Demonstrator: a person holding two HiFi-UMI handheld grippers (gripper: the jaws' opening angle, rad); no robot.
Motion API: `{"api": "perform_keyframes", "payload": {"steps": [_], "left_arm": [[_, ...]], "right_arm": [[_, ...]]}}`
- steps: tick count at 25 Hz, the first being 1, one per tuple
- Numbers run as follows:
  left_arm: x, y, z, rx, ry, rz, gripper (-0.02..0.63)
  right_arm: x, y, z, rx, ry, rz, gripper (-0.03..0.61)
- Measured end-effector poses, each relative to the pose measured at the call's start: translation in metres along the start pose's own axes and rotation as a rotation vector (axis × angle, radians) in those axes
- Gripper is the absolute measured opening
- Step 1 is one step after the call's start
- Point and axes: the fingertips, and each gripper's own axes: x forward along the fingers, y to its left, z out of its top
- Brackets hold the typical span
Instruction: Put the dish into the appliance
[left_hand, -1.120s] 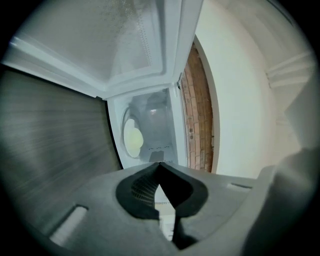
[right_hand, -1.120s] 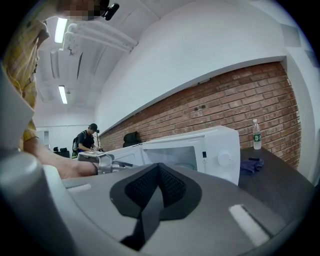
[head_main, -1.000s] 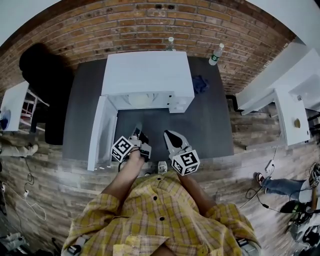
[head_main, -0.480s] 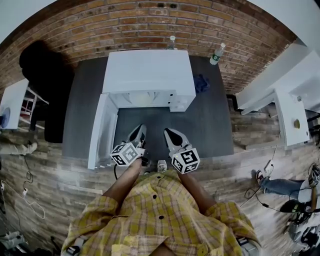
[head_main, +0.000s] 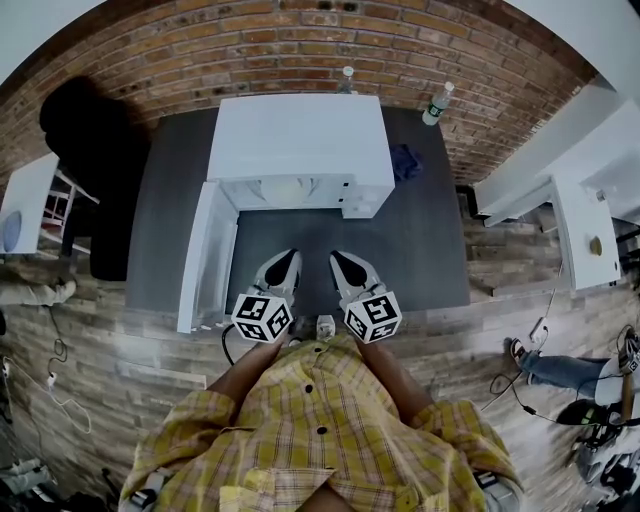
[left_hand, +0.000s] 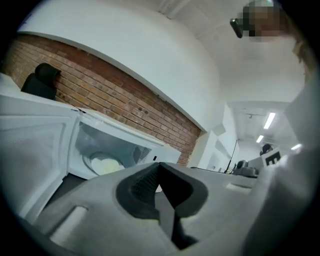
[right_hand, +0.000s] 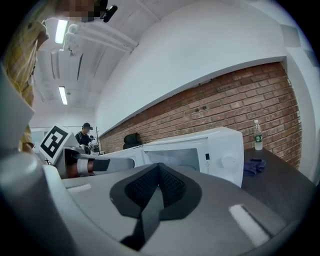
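door (head_main: 203, 262) swung left | dish (left_hand: 106, 164) inside microwave (head_main: 300, 135) | jaws together at table (head_main: 420, 250) edge

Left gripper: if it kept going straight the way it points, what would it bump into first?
Probably the open microwave: the left gripper, jaws shut, aims across bare table at its cavity, where the dish already sits. Depth is hard to judge.
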Motion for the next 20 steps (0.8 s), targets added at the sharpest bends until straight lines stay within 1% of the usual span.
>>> {"api": "perform_keyframes", "payload": {"steps": [4, 7, 10, 15, 20], "left_arm": [[-0.003, -0.010, 0.004, 0.102, 0.000, 0.003, -0.003], [-0.005, -0.017, 0.006, 0.161, -0.002, 0.003, -0.003], [-0.006, -0.018, 0.005, 0.192, -0.003, 0.012, -0.003], [-0.009, -0.019, 0.005, 0.213, -0.005, 0.029, -0.003], [-0.009, -0.020, 0.003, 0.252, 0.008, 0.040, -0.003]], "right_arm": [[-0.002, 0.000, 0.001, 0.000, -0.011, 0.001, 0.003], [-0.003, 0.002, 0.002, 0.001, -0.017, 0.005, 0.003], [-0.004, 0.003, 0.001, -0.002, -0.017, 0.008, 0.004], [-0.008, 0.002, 0.001, 0.004, -0.022, 0.009, 0.005], [-0.010, -0.002, 0.000, 0.007, -0.020, 0.003, 0.004]]}}
